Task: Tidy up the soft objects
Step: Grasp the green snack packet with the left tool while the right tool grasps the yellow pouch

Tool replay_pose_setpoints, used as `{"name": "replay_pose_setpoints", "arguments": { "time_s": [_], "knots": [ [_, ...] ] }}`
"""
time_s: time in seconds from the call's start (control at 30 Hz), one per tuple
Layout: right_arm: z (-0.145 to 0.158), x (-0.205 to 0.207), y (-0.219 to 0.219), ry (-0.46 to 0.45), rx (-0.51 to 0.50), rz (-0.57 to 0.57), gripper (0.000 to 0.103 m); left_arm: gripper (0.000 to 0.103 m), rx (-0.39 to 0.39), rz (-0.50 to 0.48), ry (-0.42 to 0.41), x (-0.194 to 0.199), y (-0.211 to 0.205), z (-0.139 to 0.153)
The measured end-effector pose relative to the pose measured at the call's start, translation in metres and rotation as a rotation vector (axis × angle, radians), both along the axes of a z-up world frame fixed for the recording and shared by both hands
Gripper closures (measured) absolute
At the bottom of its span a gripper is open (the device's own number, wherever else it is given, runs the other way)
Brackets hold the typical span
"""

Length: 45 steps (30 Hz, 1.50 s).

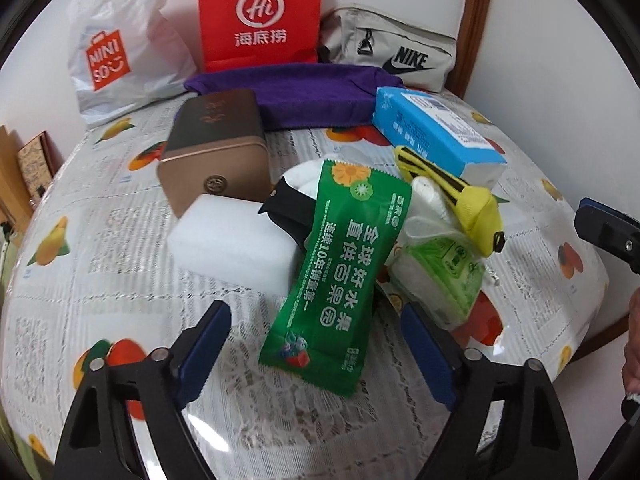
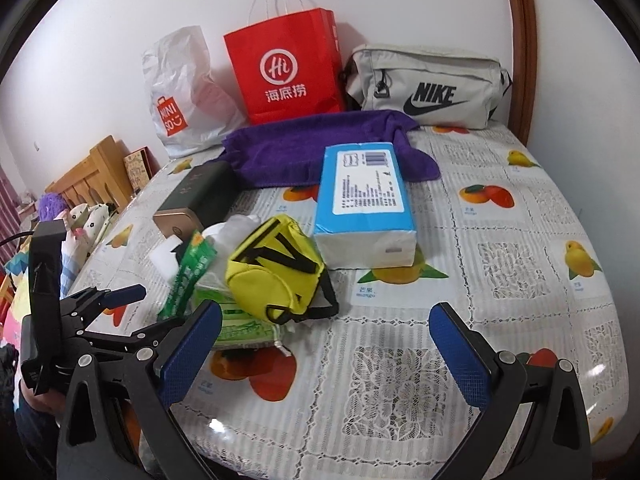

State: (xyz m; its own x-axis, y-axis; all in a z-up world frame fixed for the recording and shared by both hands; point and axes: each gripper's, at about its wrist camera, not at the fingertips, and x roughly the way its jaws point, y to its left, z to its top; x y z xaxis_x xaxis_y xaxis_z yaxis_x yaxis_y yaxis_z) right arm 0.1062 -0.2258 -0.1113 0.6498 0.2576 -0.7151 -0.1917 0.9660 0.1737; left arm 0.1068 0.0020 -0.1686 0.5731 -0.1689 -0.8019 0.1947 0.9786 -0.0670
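A heap of soft things lies mid-table: a green snack packet [image 1: 340, 280] leaning on a white sponge [image 1: 236, 240], a yellow pouch [image 1: 464, 200] [image 2: 276, 272], a green-printed plastic bag [image 1: 444, 280] [image 2: 236, 320] and a black and white cloth [image 1: 292, 204]. A blue tissue pack [image 1: 436, 132] [image 2: 364, 200] lies behind, and a purple towel [image 1: 312, 92] [image 2: 320, 148] at the back. My left gripper [image 1: 316, 348] is open and empty, its fingers either side of the packet's lower end. My right gripper [image 2: 326, 352] is open and empty, right of the heap.
A brown tin box [image 1: 216, 152] [image 2: 192, 200] stands left of the heap. A white Miniso bag [image 1: 116, 48], a red paper bag [image 1: 260, 16] and a grey Nike bag [image 1: 396, 52] line the wall. The table's [image 2: 500, 280] right edge curves away.
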Motion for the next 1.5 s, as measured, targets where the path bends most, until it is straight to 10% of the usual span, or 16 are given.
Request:
{"name": "replay_pose_setpoints", "arguments": {
  "time_s": [0.43,0.9,1.13,1.23,1.5],
  "knots": [
    [-0.026,0.022,0.005,0.077,-0.014,0.008,0.001,0.063,-0.073,-0.115,0.026,0.009,-0.004,-0.009],
    [-0.02,0.03,0.04,0.022,0.103,0.141,0.002,0.063,-0.089,0.028,0.001,-0.009,0.043,0.011],
    [-0.039,0.053,0.06,0.067,0.072,0.147,0.014,0.063,-0.097,0.063,0.019,-0.009,0.055,0.006],
    [-0.047,0.052,0.073,0.068,-0.014,0.175,0.051,0.063,-0.107,0.064,0.021,-0.008,0.057,0.005],
    [-0.03,0.03,0.05,0.025,0.037,0.173,0.053,0.063,-0.119,0.07,0.02,-0.009,0.057,0.006]
  ]
}}
